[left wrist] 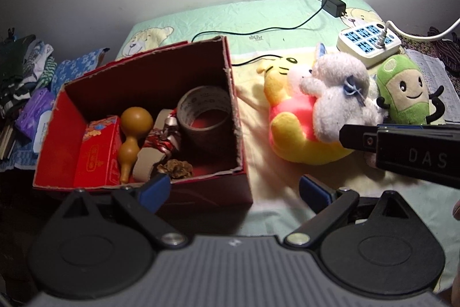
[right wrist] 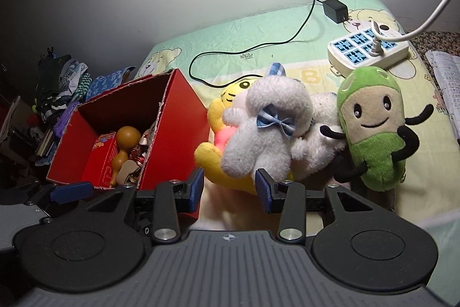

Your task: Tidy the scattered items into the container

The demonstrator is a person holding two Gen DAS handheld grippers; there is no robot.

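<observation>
My left claw gapes empty by the red box on the bed; my right claw stands apart, empty, before the plush pile. The grey plush hides most of the yellow plush. "DAS" reads on the right claw's body; tape print illegible
</observation>
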